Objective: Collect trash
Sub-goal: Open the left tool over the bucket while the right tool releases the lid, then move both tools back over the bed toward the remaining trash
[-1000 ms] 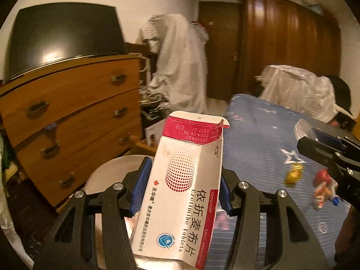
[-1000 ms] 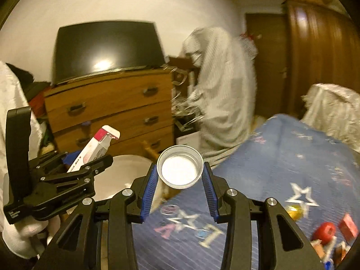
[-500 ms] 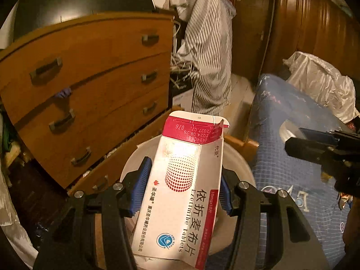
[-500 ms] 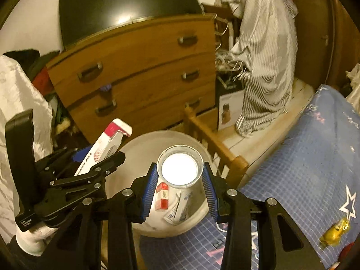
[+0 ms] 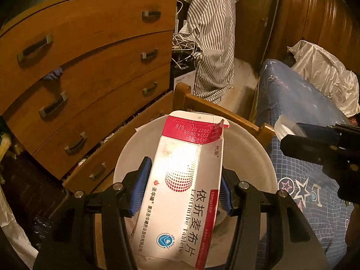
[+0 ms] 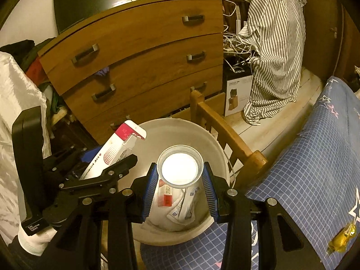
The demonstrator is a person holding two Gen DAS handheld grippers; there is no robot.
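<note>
We're at the drop step: left gripper (image 5: pixel 183 189) clamps the tablet box (image 5: pixel 184 191), right gripper (image 6: pixel 180 180) clamps the plastic cup (image 6: pixel 180 168), both over the white bin (image 6: pixel 202 135). Next, we judge, release both.

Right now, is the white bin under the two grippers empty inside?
No. In the right wrist view the white bin already holds a red and white packet and crumpled white wrappers at its bottom.

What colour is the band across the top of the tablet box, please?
Red, on the white tablet box; clearest in the left wrist view.
</note>
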